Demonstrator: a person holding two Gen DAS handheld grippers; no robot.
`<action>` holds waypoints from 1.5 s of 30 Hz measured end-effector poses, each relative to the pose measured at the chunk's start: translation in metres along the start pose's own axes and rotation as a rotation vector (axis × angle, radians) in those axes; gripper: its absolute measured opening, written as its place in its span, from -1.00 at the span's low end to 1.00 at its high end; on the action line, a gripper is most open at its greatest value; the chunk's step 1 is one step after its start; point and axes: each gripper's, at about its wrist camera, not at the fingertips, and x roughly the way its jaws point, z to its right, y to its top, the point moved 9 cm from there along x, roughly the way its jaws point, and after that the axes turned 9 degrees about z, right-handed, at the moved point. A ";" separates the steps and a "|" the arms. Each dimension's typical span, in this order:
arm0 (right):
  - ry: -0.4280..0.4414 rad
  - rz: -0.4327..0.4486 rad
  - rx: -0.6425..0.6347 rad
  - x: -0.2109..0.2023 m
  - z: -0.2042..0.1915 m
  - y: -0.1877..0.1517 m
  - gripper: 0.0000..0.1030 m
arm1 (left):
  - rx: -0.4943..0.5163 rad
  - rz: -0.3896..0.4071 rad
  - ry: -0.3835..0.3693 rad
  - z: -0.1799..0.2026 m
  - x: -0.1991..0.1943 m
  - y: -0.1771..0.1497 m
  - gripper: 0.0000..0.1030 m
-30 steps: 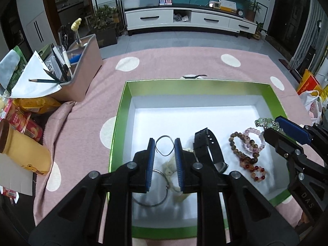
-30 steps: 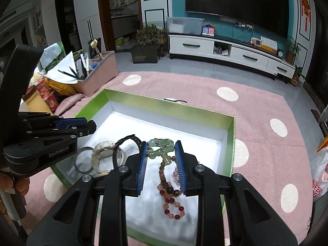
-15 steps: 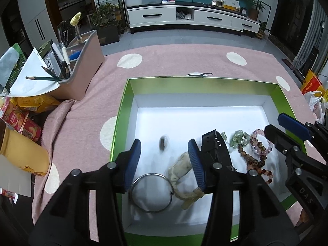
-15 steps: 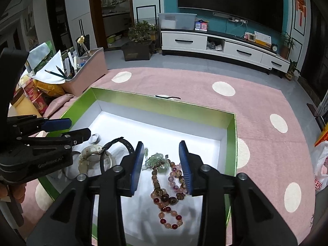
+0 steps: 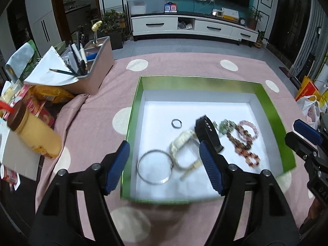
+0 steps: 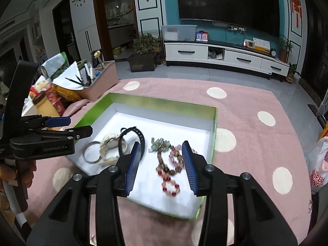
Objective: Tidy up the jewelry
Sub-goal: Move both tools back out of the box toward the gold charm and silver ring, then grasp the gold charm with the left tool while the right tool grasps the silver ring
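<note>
Blue-padded left tool (image 5: 164, 164) and right tool (image 6: 162, 164) are opening, both now empty, jewelry released

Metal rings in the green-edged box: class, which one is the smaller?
The small dark ring, lying alone on the white floor farther back. The large silver bangle near the front touches the cream bracelet.

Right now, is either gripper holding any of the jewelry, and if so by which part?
Nothing is held. The left gripper and right gripper are both empty, jaws opening; every piece lies in the green box.
</note>
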 end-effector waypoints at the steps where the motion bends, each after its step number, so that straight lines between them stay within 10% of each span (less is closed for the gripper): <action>1: 0.004 0.003 0.002 -0.008 0.000 -0.002 -0.18 | 0.003 0.007 -0.003 0.001 -0.008 -0.003 0.39; 22: 0.111 -0.081 0.023 -0.076 -0.031 -0.090 -0.18 | 0.117 -0.072 -0.165 0.053 -0.088 -0.150 0.38; 36: 0.187 -0.182 0.019 -0.064 -0.055 -0.137 -0.18 | 0.110 -0.108 -0.193 0.066 -0.061 -0.185 -0.60; 45: 0.239 -0.235 -0.041 -0.048 -0.087 -0.155 -0.18 | 0.068 -0.084 -0.165 0.042 -0.068 -0.177 -0.74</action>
